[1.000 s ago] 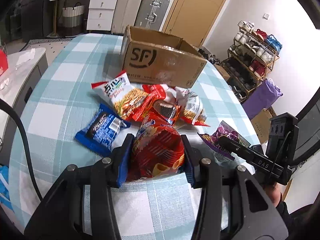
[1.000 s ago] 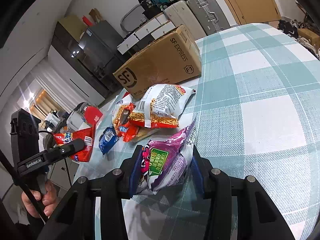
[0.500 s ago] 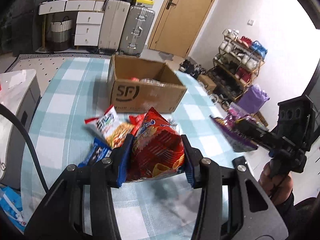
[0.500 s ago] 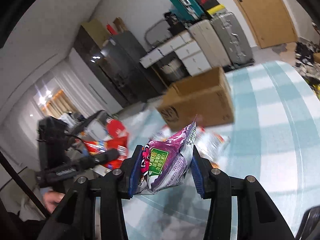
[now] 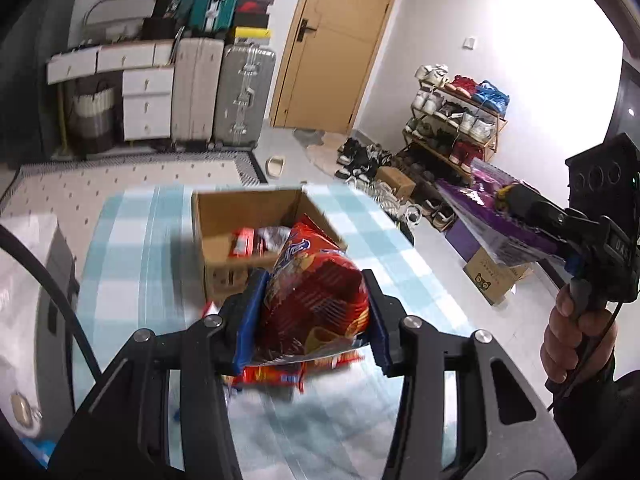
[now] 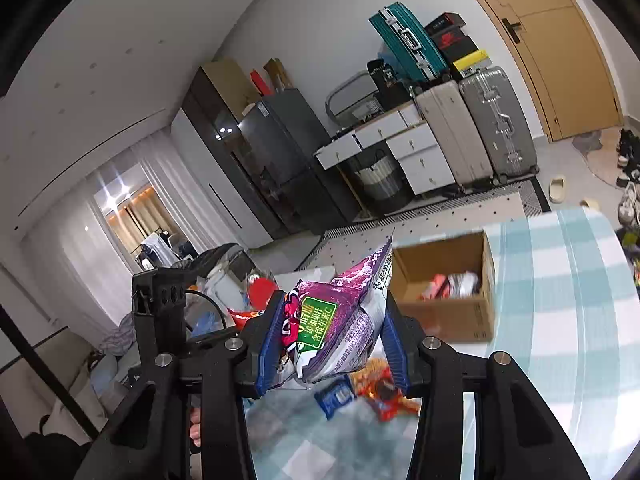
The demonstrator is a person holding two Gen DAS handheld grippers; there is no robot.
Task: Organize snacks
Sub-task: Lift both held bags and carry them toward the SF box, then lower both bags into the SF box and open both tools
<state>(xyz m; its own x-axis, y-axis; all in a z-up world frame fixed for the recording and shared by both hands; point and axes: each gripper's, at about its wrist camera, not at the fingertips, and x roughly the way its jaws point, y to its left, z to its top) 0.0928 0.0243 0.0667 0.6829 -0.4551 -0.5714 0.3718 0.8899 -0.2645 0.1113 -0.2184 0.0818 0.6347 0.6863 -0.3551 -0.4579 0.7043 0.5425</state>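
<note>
A red snack bag [image 5: 316, 304] is held tight between the jaws of the left gripper [image 5: 314, 316]. A purple snack bag [image 6: 340, 328] is squeezed between the jaws of the right gripper [image 6: 332, 340]. Both bags are held up in the air, above the checked table [image 5: 132, 280].

The cardboard box [image 5: 248, 232] is the landmark here. It is seen ahead of both grippers and lower down, with its open top facing up. A few snacks [image 6: 452, 284] can already be seen inside it. The red bag is just in front of the box's near wall, and its long side points forward toward the opening. The purple bag is in front of the box too, but off to one side of it, with its long side tilted up toward the box's corner. The left gripper is judged to be the nearer one, so the red bag could probably be dropped in first.

In the left wrist view, the right gripper [image 5: 516, 204] and its purple bag are seen from the side, off to the right of the box and clear of it. In the right wrist view, loose snacks [image 6: 372, 396] are shown lying on the table in front of the box. They are mostly hidden behind the red bag in the left view.
</note>
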